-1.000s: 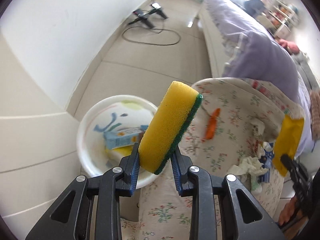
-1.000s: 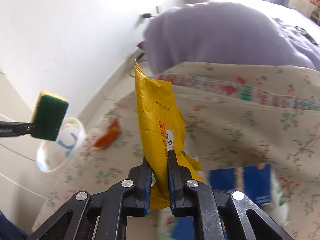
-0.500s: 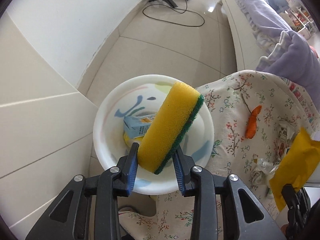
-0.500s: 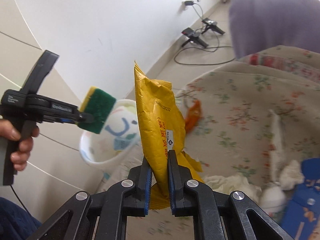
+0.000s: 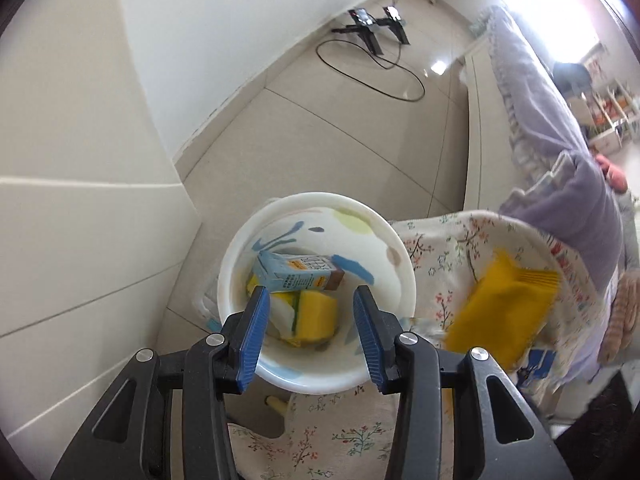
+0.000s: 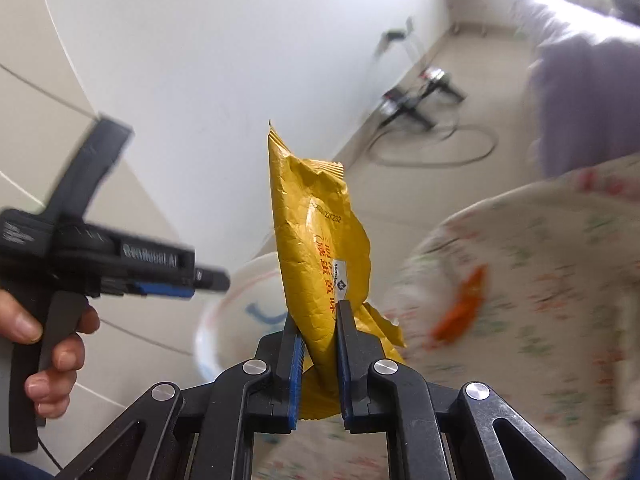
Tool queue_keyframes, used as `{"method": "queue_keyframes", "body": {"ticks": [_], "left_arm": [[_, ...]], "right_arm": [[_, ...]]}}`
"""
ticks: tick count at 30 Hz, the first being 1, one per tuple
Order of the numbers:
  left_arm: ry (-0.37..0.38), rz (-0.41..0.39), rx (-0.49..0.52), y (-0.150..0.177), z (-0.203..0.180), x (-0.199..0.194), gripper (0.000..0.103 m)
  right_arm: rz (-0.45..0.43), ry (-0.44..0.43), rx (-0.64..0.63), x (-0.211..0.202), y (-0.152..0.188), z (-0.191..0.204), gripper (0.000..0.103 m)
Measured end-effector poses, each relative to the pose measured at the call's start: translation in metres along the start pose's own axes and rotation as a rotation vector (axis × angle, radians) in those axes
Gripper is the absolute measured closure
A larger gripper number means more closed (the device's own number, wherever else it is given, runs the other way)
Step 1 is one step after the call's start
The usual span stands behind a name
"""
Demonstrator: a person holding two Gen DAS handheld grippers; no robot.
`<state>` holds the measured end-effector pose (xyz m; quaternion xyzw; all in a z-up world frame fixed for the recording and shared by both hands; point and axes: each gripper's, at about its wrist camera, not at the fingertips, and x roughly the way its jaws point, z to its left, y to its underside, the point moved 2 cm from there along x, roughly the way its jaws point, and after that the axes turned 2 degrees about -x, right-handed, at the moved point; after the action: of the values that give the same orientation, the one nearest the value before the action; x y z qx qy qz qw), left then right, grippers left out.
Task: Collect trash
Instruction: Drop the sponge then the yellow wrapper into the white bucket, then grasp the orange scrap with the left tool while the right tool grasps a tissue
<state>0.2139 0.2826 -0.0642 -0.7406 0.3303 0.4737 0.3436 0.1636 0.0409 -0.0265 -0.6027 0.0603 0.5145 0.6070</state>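
My left gripper is open and empty above the white trash bin. The yellow and green sponge lies inside the bin under a blue carton. My right gripper is shut on a yellow snack wrapper and holds it upright beside the bin. The wrapper also shows in the left wrist view, blurred, to the right of the bin. The left gripper shows in the right wrist view, at the left.
A floral cloth covers the table right of the bin, with an orange scrap on it. A purple blanket lies behind. Tripods and a black cable are on the tiled floor by the white wall.
My left gripper opened and the sponge dropped into the bin. My right gripper carried the yellow wrapper left, closer to the bin.
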Motion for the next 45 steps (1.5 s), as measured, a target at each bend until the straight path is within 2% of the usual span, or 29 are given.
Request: {"method": "queue_keyframes", "body": {"ticks": [3,8,9,11,17,20,23,25,28,33,38,41,45], "left_arm": [[0.017,-0.006,-0.048,0.000,0.007,-0.004,0.057],[0.033,-0.023,-0.066,0.000,0.008,-0.010,0.057],[0.037,-0.022,-0.066,0.000,0.007,-0.010,0.057],[0.042,-0.019,-0.059,0.001,0.006,-0.010,0.057],[0.048,-0.025,-0.060,0.002,0.000,-0.011,0.057],[0.068,-0.033,-0.074,0.002,0.001,-0.015,0.057],[0.070,-0.040,-0.086,0.003,0.005,-0.018,0.057],[0.059,-0.045,-0.083,0.003,0.005,-0.019,0.057],[0.052,-0.052,-0.060,0.004,0.000,-0.019,0.057],[0.057,-0.041,0.024,0.012,-0.024,-0.015,0.057],[0.086,0.006,0.174,0.030,-0.069,-0.003,0.055],[0.062,0.008,0.267,0.043,-0.101,0.005,0.048],[0.058,0.014,0.335,0.053,-0.138,0.020,0.046]], "right_arm": [[0.057,-0.044,0.033,0.036,-0.001,0.008,0.090],[0.118,-0.044,0.036,0.084,-0.001,0.014,0.087],[0.136,-0.038,0.040,0.093,0.001,0.013,0.074],[0.155,-0.049,0.066,0.101,0.005,0.010,0.056],[0.157,-0.063,0.099,0.094,0.009,-0.008,0.051],[0.136,-0.115,0.131,0.089,0.004,-0.012,0.047],[0.159,-0.150,0.141,0.103,-0.003,0.001,0.039],[0.194,-0.136,0.122,0.115,-0.001,0.009,0.039],[0.189,-0.137,0.143,0.113,0.005,0.008,0.039],[0.152,-0.050,0.091,0.076,0.005,-0.011,0.039],[0.095,-0.004,0.044,0.001,0.002,-0.032,0.038],[0.079,0.060,0.020,-0.048,-0.006,-0.066,0.030],[0.075,0.161,0.029,-0.097,-0.007,-0.117,0.025]]}}
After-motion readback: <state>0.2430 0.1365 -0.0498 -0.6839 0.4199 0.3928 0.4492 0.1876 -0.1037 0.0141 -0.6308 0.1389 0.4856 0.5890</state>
